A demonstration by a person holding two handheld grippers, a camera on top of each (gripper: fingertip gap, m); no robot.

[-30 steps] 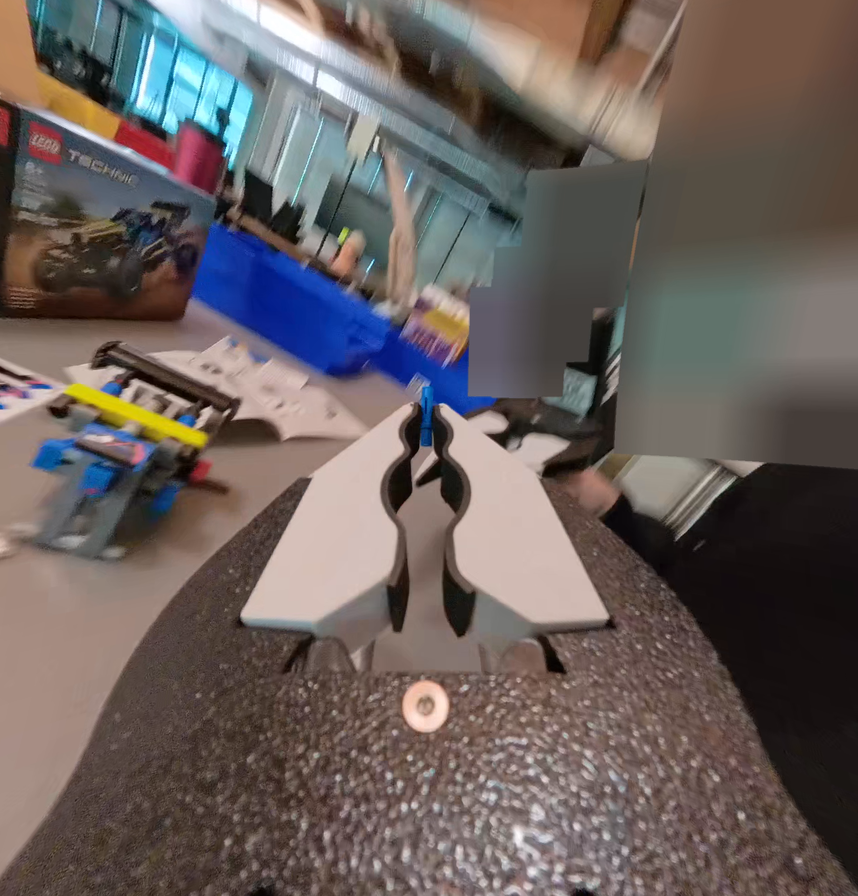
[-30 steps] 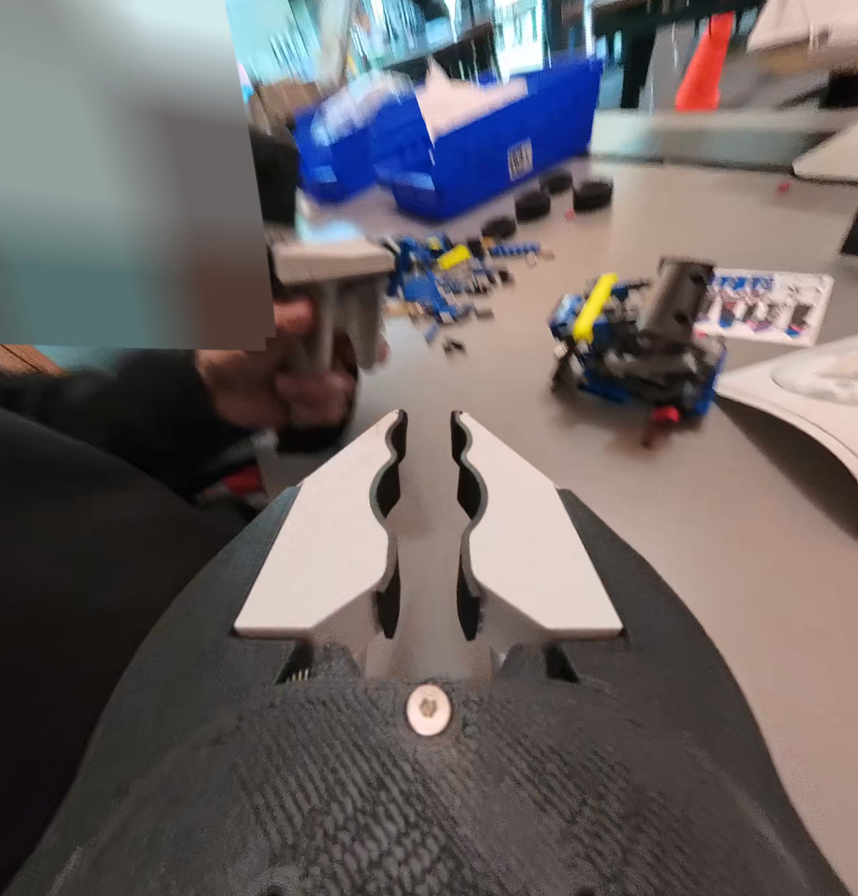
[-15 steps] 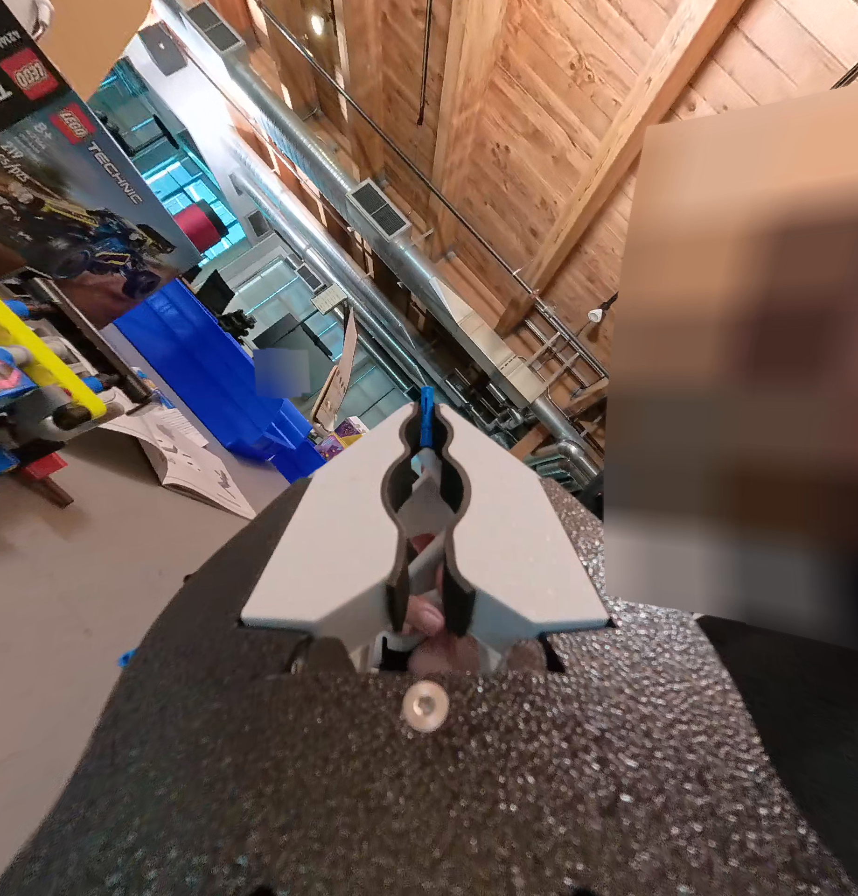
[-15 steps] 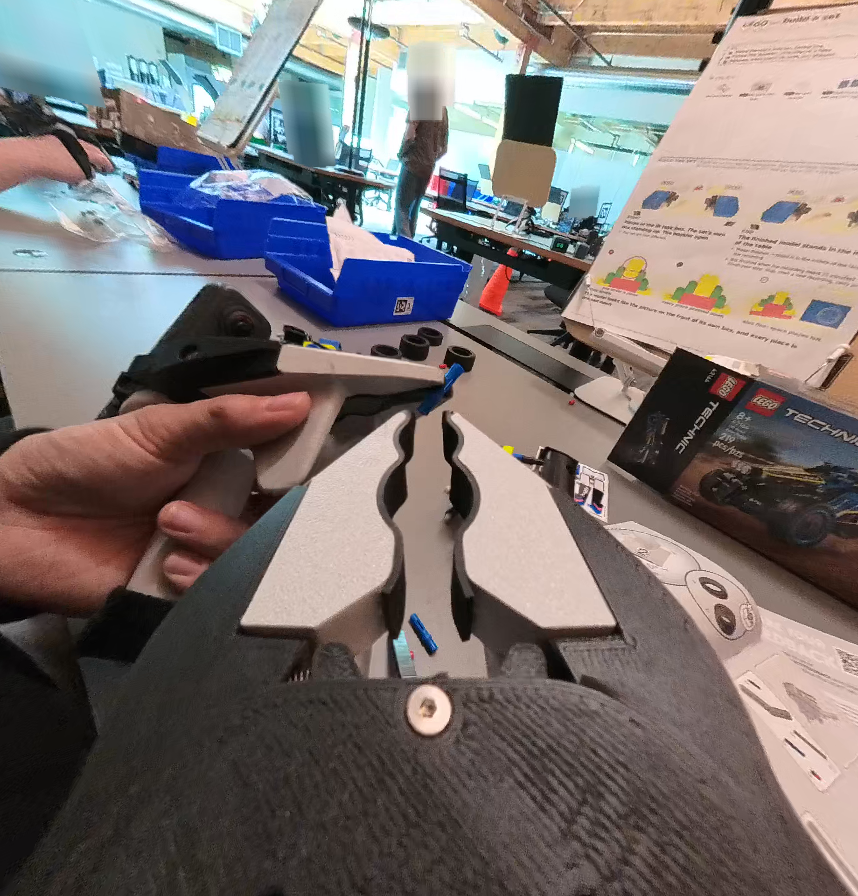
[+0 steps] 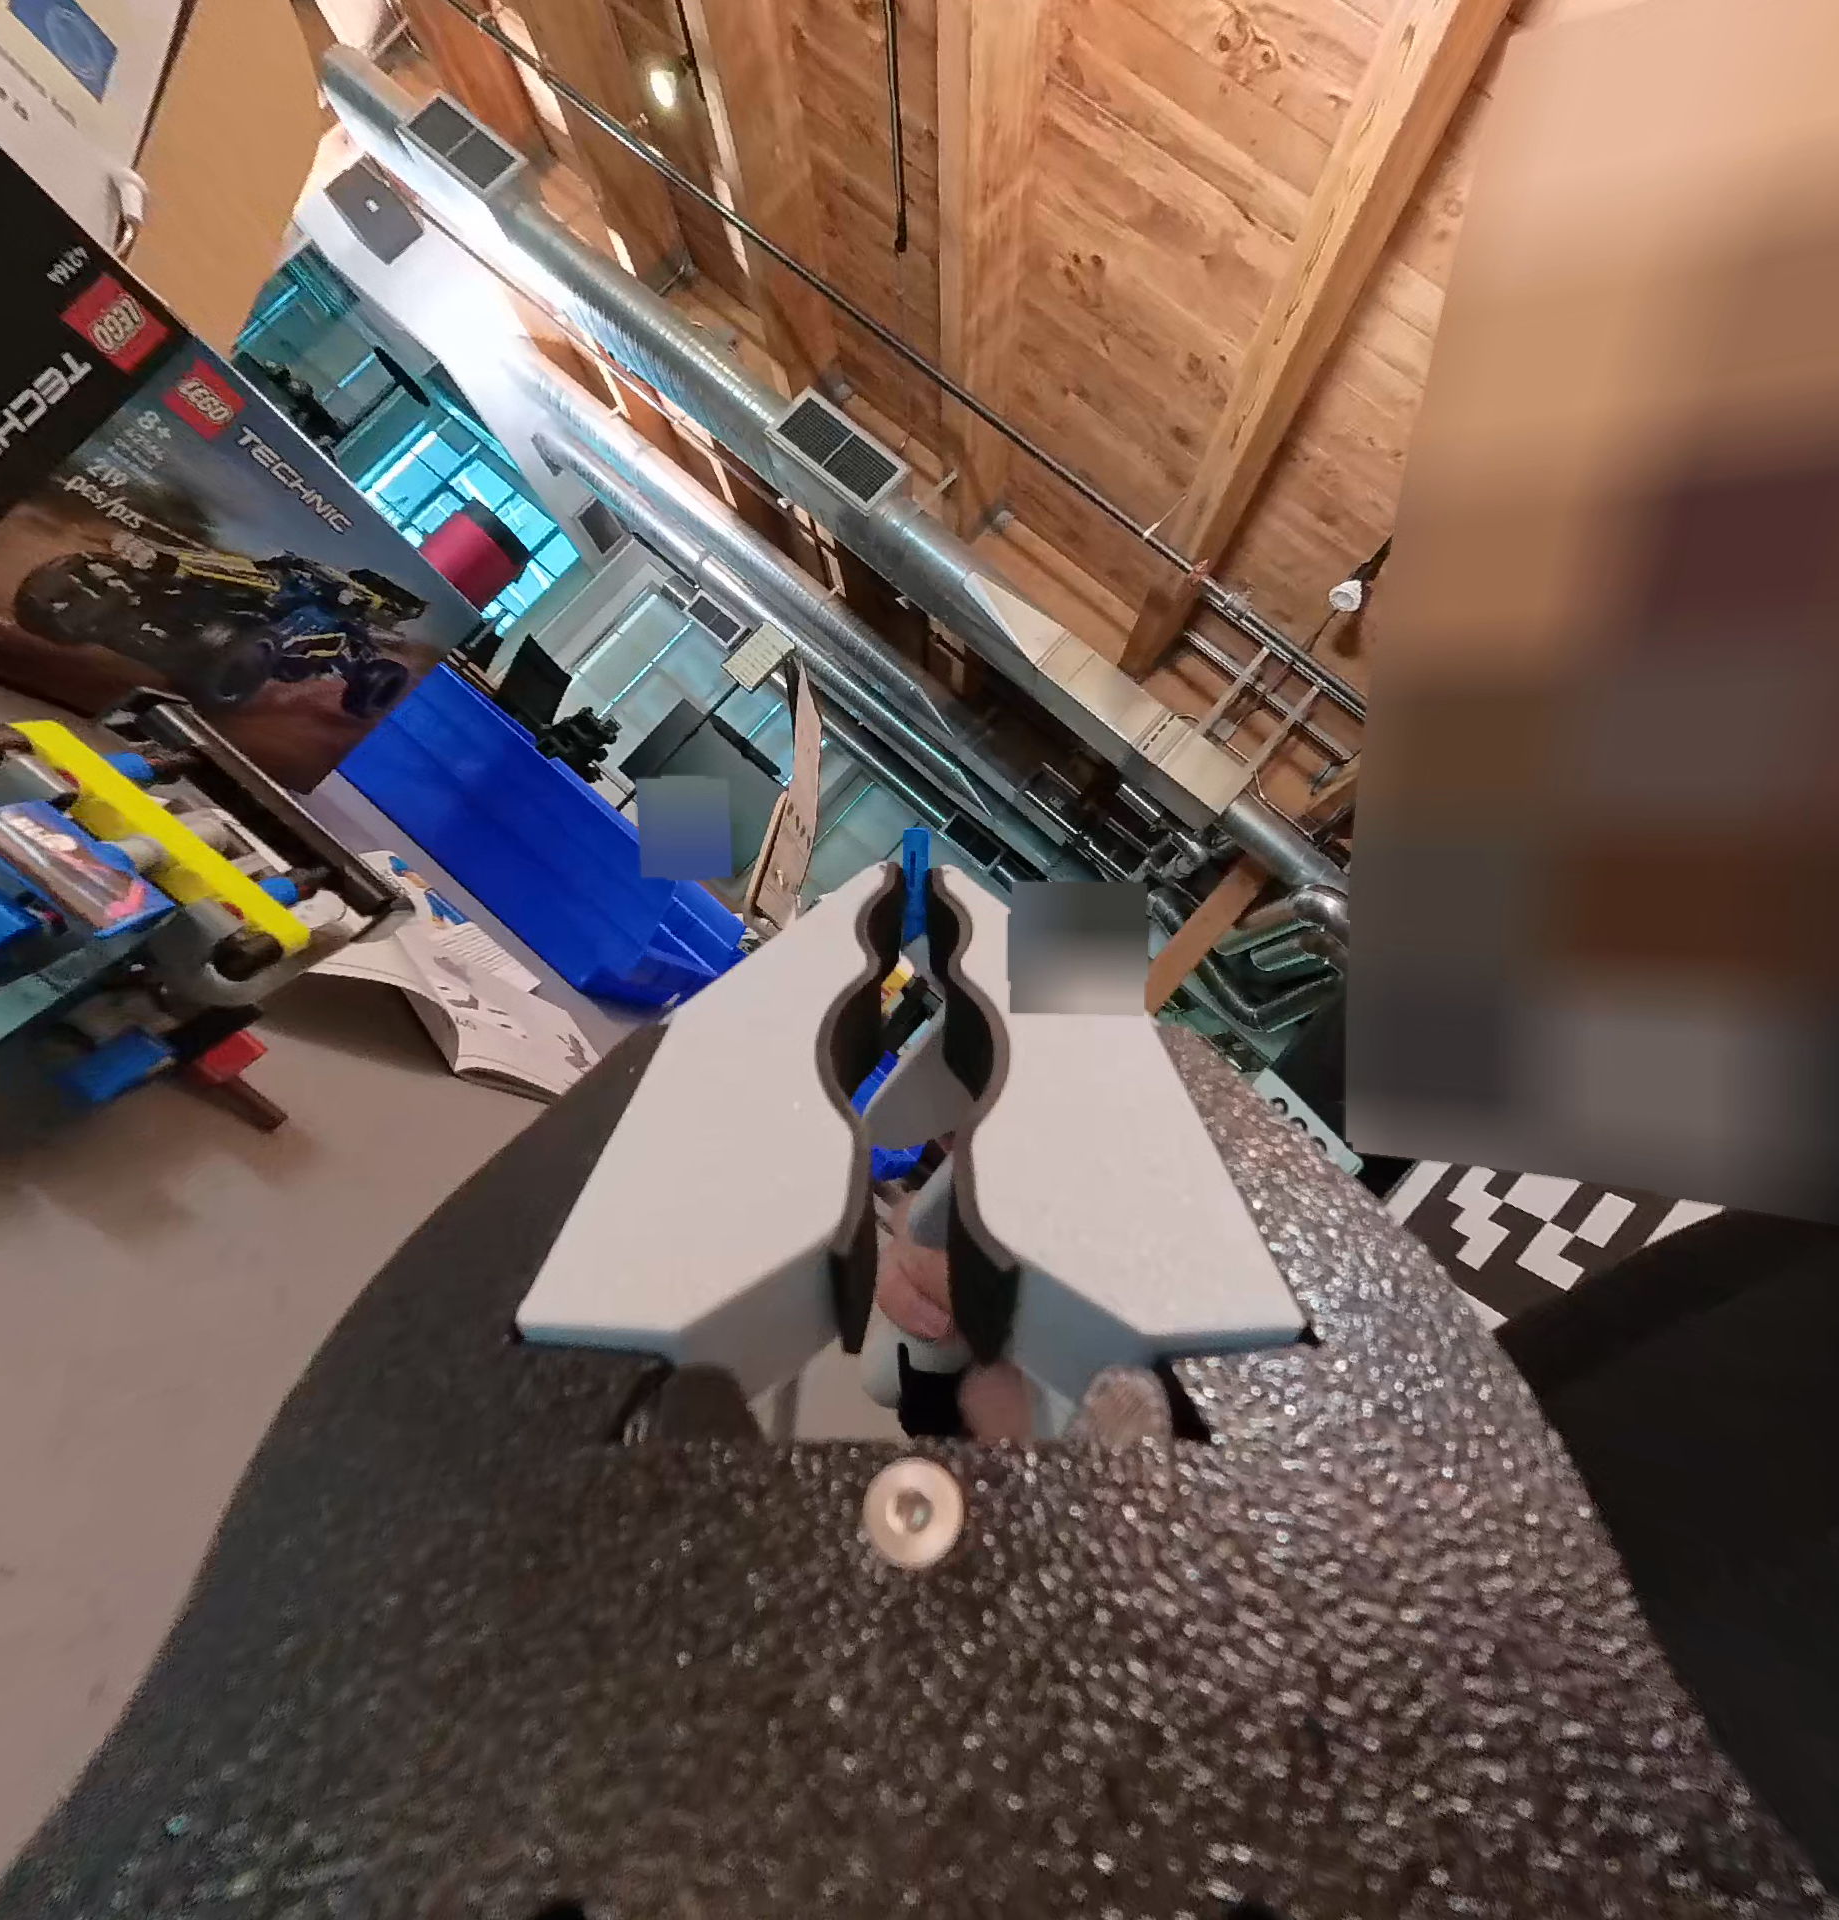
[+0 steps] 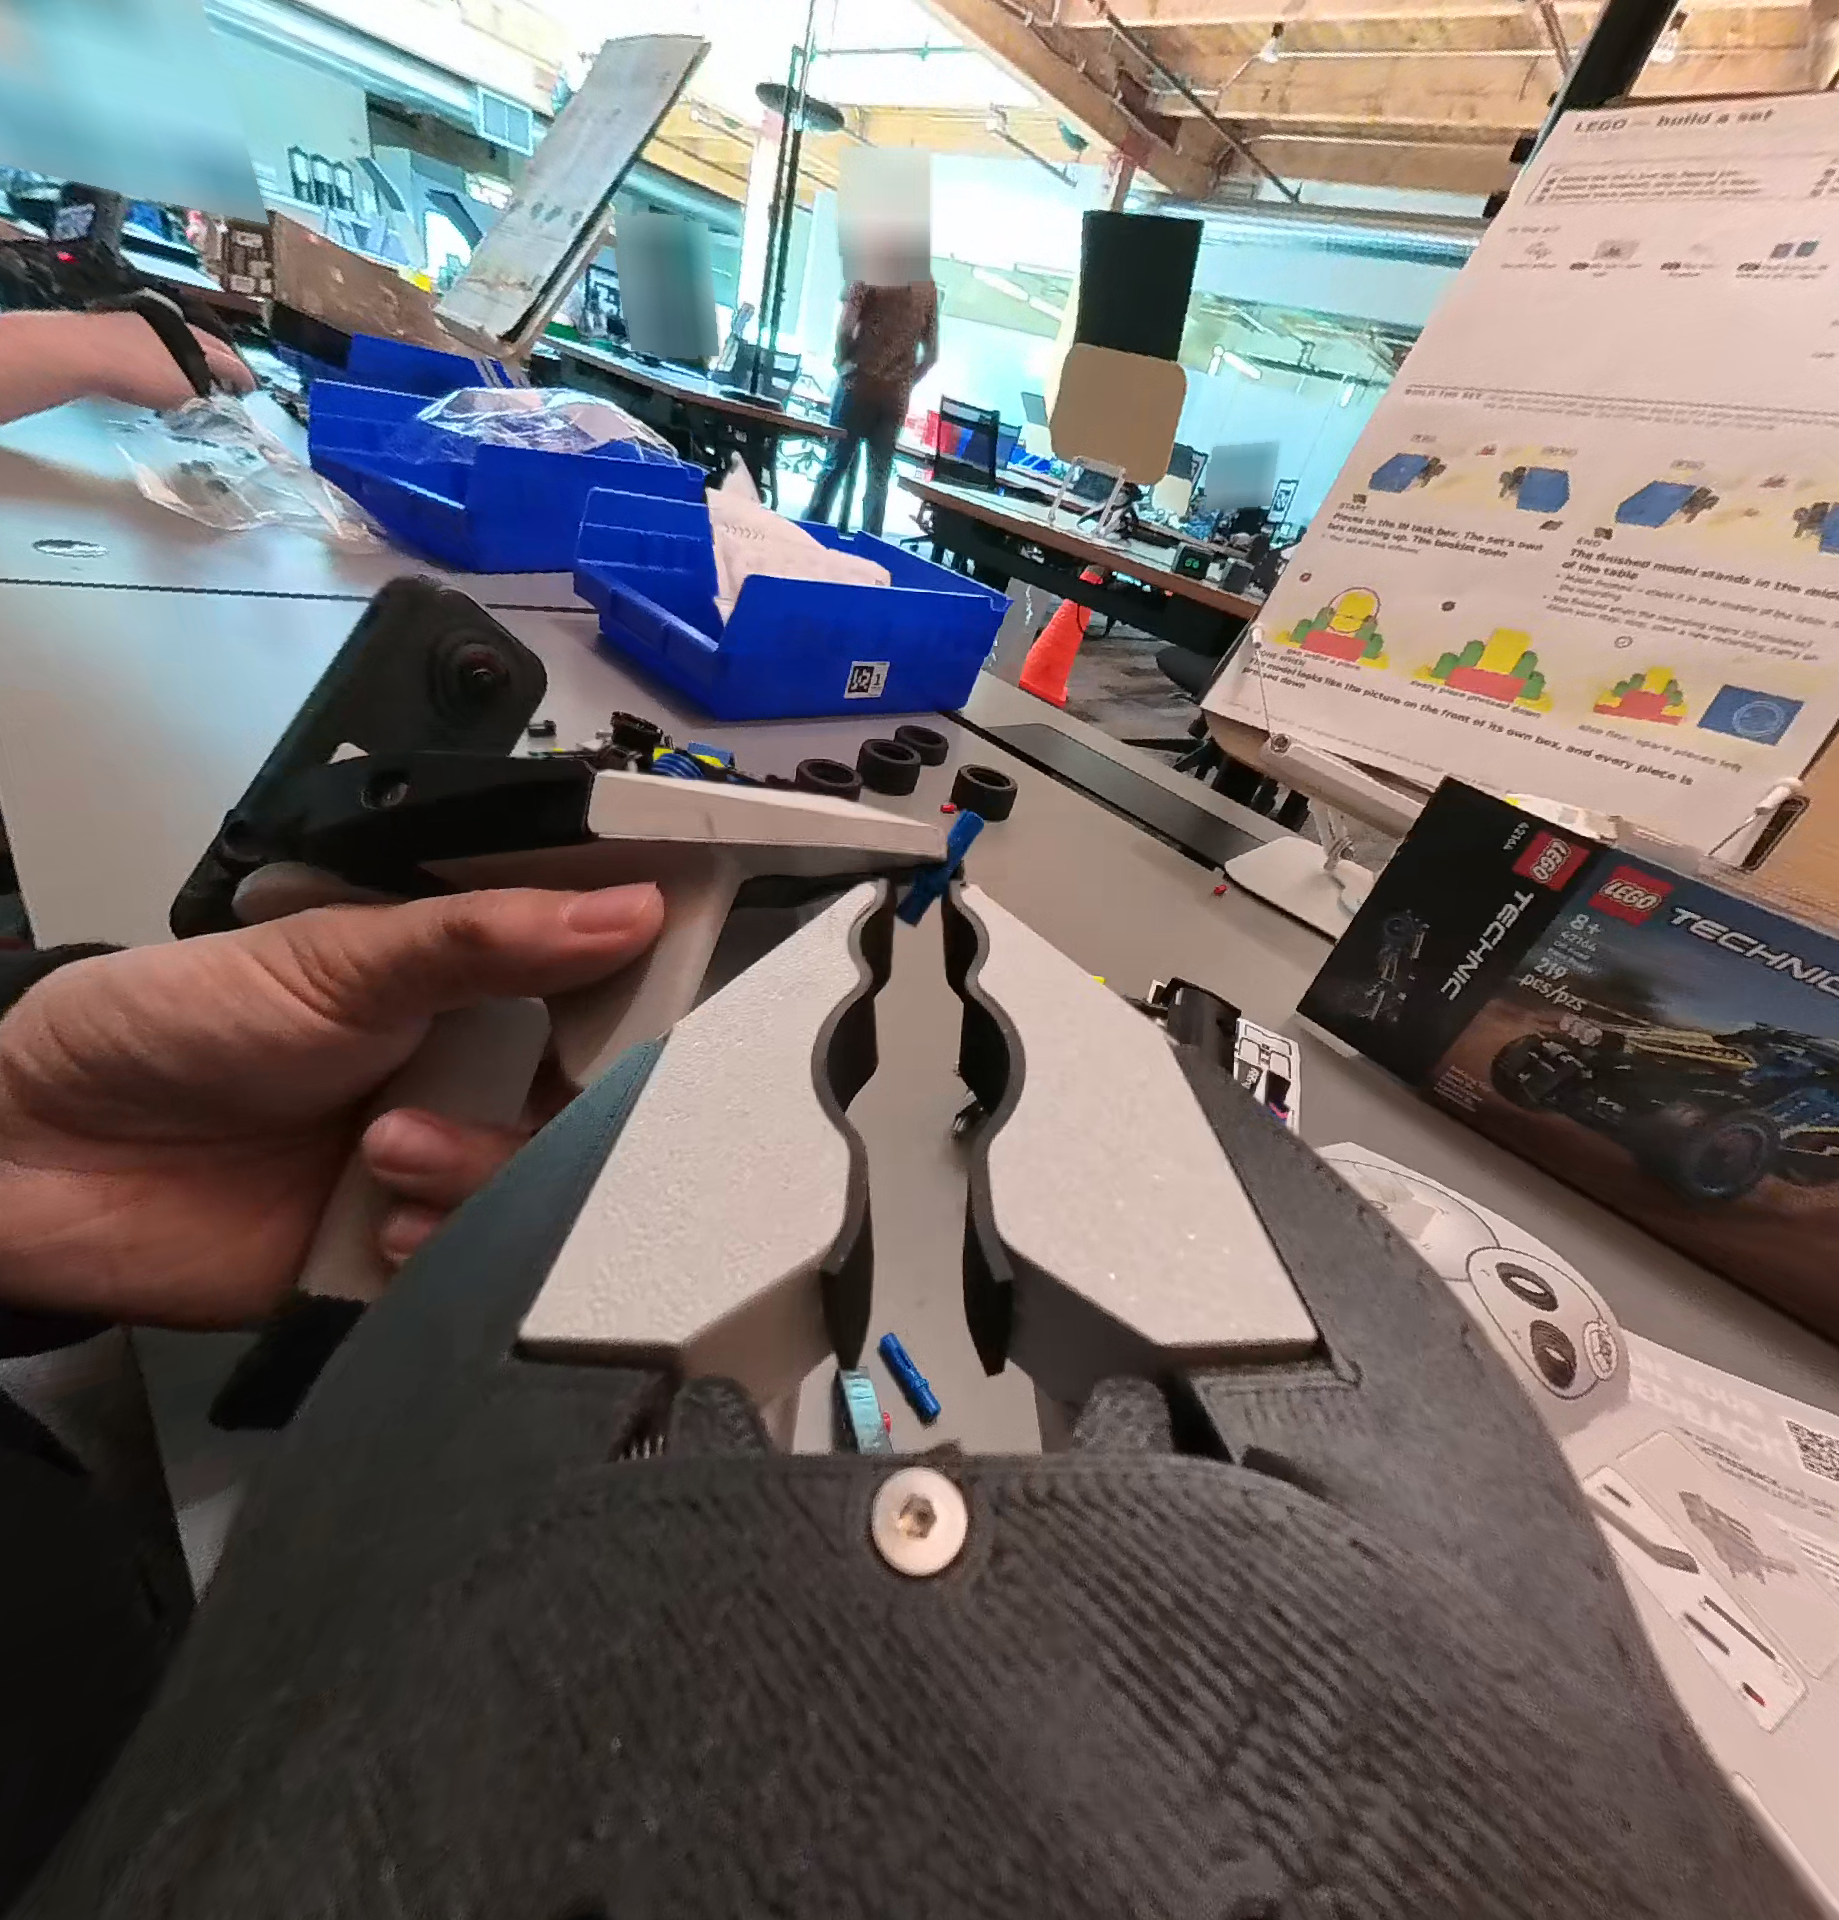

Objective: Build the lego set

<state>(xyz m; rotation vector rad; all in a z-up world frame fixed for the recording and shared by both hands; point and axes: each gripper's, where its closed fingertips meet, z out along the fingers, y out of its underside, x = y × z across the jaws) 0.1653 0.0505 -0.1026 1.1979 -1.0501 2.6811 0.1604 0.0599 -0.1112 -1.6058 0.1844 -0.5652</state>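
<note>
Right wrist view: left tool (image 6: 941,847), held in a hand (image 6: 271,1091), comes in from 9 o'clock and pinches a small blue pin (image 6: 941,868) at its tips. Right tool (image 6: 915,904) stands with jaws apart, the pin's lower end sitting in the gap at its tips; contact cannot be told. Loose blue pin (image 6: 910,1377) lies on the worktop (image 6: 1081,883) below. Black tyres (image 6: 884,769) at 12 o'clock, lego box (image 6: 1621,1039) at 3 o'clock. Left wrist view: left tool (image 5: 917,883) tilted up, closed on the pin (image 5: 915,873); partly built model (image 5: 115,914) at 9 o'clock.
</note>
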